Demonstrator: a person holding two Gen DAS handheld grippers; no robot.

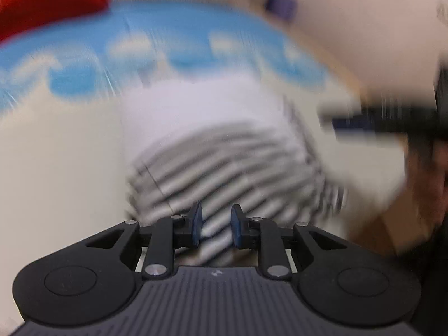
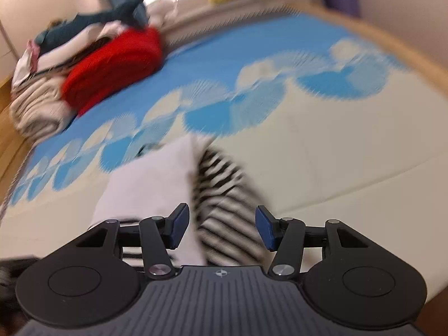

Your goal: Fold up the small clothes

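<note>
You are holding both grippers low over a striped garment (image 1: 224, 151) that is lying on a mat (image 2: 322, 145) printed with blue and cream circles. The garment is sitting on the cream part of the mat, with a plain pale panel folded over its grey-and-white stripes.

Your left gripper (image 1: 215, 228) is pointing down at the near edge of the stripes. Its jaws are standing a little apart, with a narrow gap between the blue pads (image 1: 196, 224); striped cloth is showing through the gap, but the blur is making it hard to tell whether the pads are touching it.

Your right gripper (image 2: 222, 228) is spread wider, its blue pads (image 2: 266, 231) standing clear on either side of the striped fold, pressing on nothing.

In the right wrist view, a pile of clothes (image 2: 56, 84) with a red piece (image 2: 117, 64) on it is sitting at the far left edge of the mat, well apart from the garment. Both views are smeared by motion.
</note>
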